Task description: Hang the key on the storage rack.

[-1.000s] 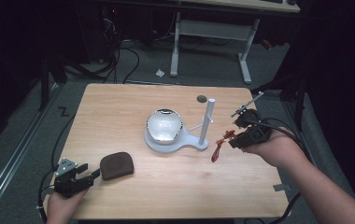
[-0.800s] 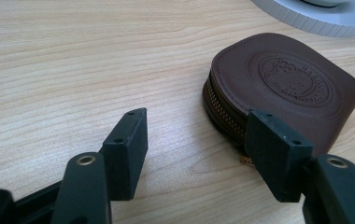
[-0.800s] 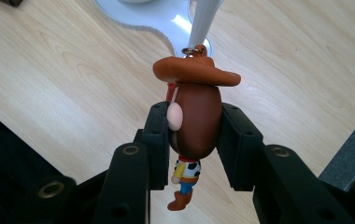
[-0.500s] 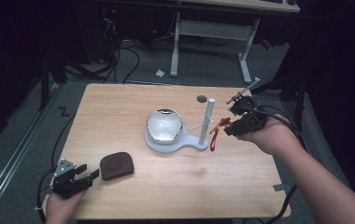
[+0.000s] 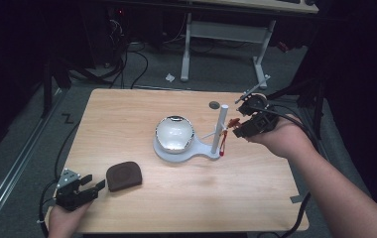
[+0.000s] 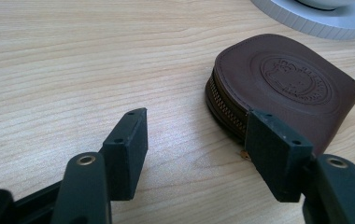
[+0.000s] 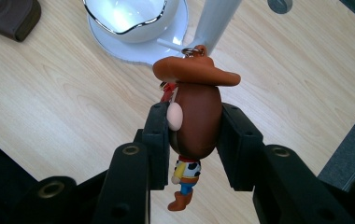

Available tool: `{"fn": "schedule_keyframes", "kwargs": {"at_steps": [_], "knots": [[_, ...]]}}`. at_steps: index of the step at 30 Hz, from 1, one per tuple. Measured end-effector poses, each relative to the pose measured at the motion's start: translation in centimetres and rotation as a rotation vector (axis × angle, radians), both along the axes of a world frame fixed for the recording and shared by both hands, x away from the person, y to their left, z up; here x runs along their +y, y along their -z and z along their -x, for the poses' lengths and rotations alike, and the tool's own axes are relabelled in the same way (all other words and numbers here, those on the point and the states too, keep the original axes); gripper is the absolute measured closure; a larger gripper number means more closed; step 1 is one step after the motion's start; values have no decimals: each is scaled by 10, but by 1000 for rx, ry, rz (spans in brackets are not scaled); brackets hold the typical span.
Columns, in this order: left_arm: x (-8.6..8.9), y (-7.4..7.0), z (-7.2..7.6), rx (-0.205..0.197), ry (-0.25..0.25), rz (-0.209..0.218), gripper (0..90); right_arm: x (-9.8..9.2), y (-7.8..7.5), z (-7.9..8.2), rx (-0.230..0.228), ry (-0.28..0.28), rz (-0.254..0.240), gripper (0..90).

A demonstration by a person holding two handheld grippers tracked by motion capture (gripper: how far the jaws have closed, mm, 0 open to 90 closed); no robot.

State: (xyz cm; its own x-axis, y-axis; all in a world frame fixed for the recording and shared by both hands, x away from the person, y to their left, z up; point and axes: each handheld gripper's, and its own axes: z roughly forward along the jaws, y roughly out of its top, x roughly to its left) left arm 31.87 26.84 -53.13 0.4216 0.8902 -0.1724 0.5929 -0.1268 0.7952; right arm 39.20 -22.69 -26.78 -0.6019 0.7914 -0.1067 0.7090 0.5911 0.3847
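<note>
A: Right, what has the right gripper [image 7: 190,135] got?

B: It is clenched on a cowboy figure keychain [image 7: 194,116], the pads pressing both sides of the brown head, with the small body dangling below. In the high view the right gripper [image 5: 246,128] sits at about three o'clock on the table [image 5: 256,203], just beside the white post [image 5: 219,130].

A: And the keychain's ring?

B: Up against the post; whether it is hooked on I cannot tell.

A: The left gripper [image 6: 194,140]?

B: Released, jaws apart over bare wood at about seven o'clock. The brown zip pouch [image 6: 283,88] lies just beyond its right-hand pad [image 6: 273,158].

A: What's in the middle?

B: A shiny bowl [image 5: 174,133] on the post's white stand [image 5: 196,151].
</note>
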Motion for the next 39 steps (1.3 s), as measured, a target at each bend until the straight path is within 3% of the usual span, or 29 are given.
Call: {"fn": "schedule_keyframes", "kwargs": {"at_steps": [10,21,29,39], "knots": [[1,0,1,0,-2,4,398,6,3,-10,-2,11,6,667],[1,0,0,0,-2,2,398,-14,18,-9,12,46,-12,666],[0,0,1,3,0,-3,398,-25,48,-6,47,59,-53,666],[0,0,0,3,3,-4,398,-26,82,-10,79,69,-85,666]]}}
